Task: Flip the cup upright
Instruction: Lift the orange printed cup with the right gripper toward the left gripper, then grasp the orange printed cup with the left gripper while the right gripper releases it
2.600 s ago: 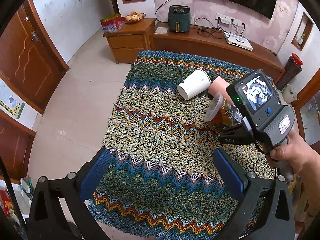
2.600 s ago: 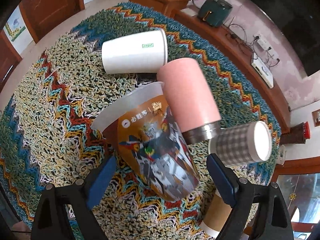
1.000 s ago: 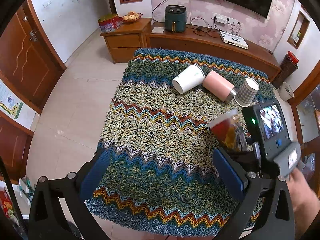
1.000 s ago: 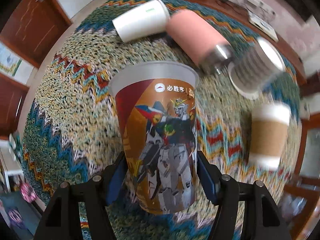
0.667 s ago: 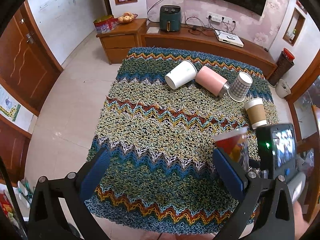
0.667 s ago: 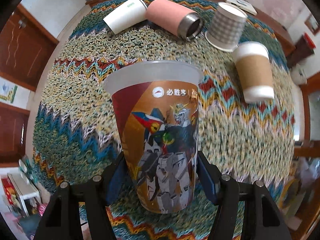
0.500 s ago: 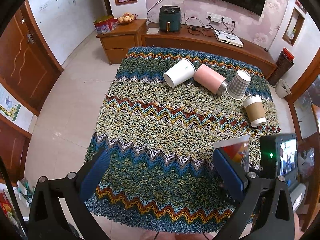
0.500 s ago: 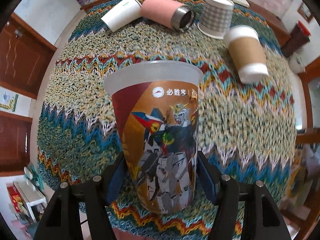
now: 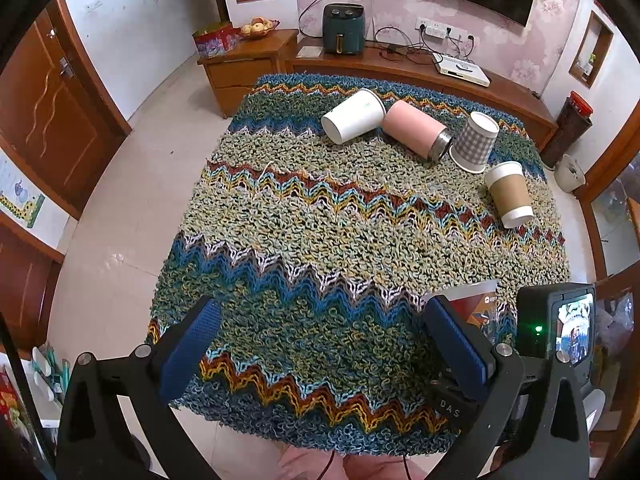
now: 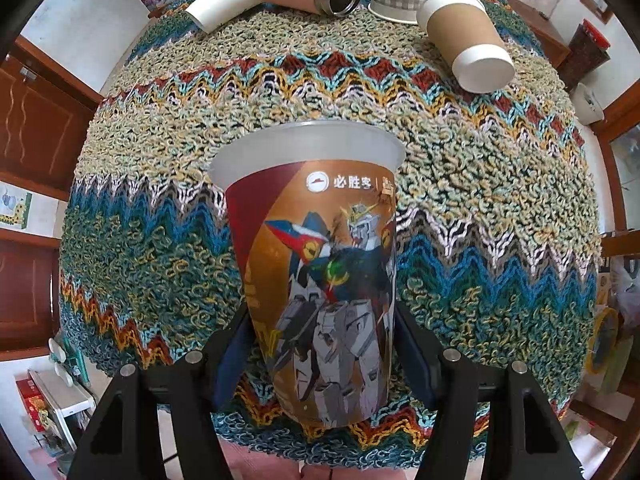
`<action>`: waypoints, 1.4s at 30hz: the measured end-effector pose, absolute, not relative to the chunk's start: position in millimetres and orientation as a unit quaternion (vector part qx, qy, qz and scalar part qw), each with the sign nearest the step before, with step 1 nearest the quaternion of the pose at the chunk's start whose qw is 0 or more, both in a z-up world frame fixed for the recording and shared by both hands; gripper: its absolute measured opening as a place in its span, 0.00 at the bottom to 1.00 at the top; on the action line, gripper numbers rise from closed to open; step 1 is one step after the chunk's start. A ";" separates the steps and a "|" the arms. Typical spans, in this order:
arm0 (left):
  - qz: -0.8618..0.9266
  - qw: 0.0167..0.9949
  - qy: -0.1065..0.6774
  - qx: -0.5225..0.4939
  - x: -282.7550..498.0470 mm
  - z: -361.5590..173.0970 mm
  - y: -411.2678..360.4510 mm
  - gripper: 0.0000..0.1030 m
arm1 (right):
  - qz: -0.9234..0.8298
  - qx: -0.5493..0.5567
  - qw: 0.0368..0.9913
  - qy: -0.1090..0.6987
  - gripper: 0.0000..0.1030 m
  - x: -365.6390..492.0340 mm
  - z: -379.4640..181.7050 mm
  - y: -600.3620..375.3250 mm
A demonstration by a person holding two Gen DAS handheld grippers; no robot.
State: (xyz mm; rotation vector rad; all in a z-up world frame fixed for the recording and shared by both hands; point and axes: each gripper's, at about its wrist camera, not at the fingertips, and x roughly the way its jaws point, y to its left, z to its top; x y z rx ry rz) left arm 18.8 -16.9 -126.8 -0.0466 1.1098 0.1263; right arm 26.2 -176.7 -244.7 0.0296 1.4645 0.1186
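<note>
My right gripper is shut on a printed plastic cup with a robot picture. The cup stands upright, rim up, over the near edge of the woven table cover. In the left wrist view the cup shows just behind my right finger, with the right gripper's body at the near right. My left gripper is open and empty above the near edge of the cover.
Several cups lie on their sides at the far right: a white paper cup, a pink steel tumbler and a brown sleeved cup. A checked cup stands upside down. A wooden cabinet stands behind the table.
The right gripper has carried the printed cup from beside the other cups back toward the near right edge and turned it from lying to upright. The left gripper stays open.
</note>
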 end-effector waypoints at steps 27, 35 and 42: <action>0.039 0.844 0.534 -0.023 0.2 -133.8 -4.4 0.99 | 0.072 0.060 0.746 0.659 0.74 -14.0 -232.3 -181.5; -0.023 0.837 0.546 -0.011 9.4 -150.2 -31.6 0.99 | 0.033 0.046 0.770 0.636 0.74 -40.4 -207.3 -213.8; -0.062 0.824 0.563 -0.021 16.7 -166.3 -51.8 0.99 | -0.004 0.042 0.773 0.633 0.74 -48.3 -205.4 -236.6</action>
